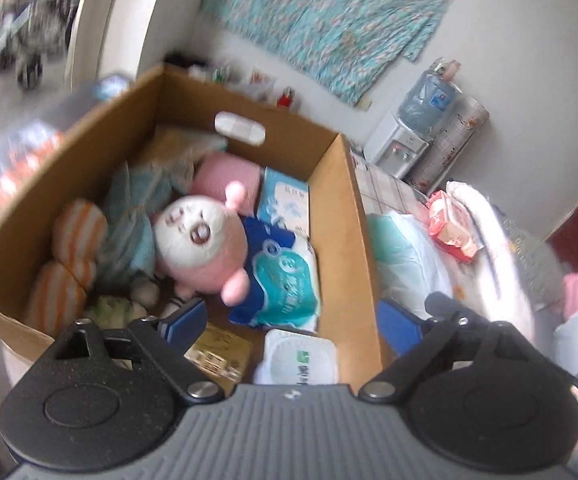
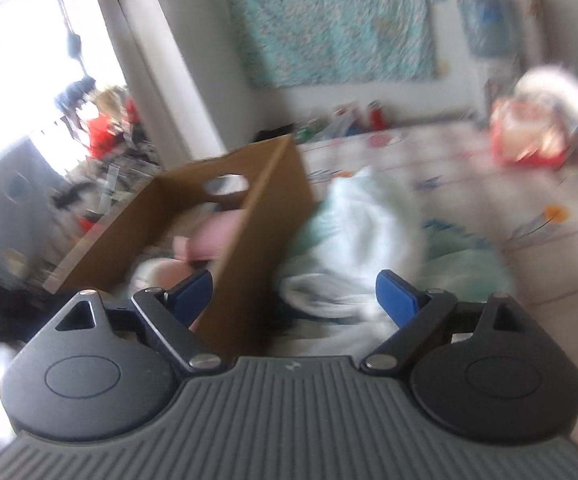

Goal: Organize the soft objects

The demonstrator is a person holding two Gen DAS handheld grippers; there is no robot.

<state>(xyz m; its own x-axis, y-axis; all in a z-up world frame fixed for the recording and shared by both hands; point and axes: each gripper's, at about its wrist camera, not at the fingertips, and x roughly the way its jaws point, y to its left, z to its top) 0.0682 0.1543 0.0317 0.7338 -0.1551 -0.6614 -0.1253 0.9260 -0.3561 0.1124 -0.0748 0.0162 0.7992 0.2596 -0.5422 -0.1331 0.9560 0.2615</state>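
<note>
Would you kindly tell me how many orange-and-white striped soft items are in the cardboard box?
2: one striped item by the box's left wall, the other just below it, near the corner. More may be hidden underneath.

Left gripper (image 1: 292, 322) and right gripper (image 2: 294, 294): ribbed grey housings, black round-lobed link arms joined by silver screws, blue pads (image 1: 187, 316) fitted on black fingers.
</note>
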